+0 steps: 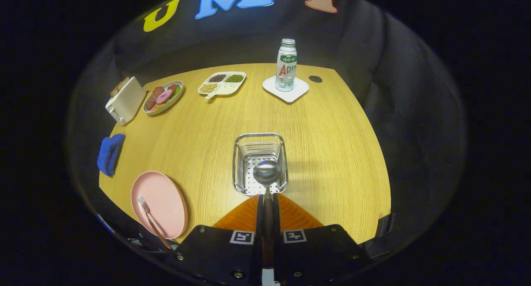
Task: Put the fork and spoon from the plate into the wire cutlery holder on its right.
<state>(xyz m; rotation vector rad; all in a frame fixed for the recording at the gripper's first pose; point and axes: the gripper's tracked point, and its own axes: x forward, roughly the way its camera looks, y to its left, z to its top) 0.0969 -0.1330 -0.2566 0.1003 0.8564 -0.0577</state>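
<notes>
My gripper is shut on the spoon, its orange fingers pressed on the dark handle. The steel bowl of the spoon sticks out ahead of the fingertips and hangs over the near half of the wire cutlery holder, which stands just beyond the fingers on the wooden table. To the left of the fingers lies the pink plate at the table's near edge. The fork rests on that plate, tines pointing away, handle reaching over the plate's near rim.
A blue cloth lies at the table's left edge. Farther back stand a white toaster, a plate of food, a divided tray of beans, and a bottle on a white coaster.
</notes>
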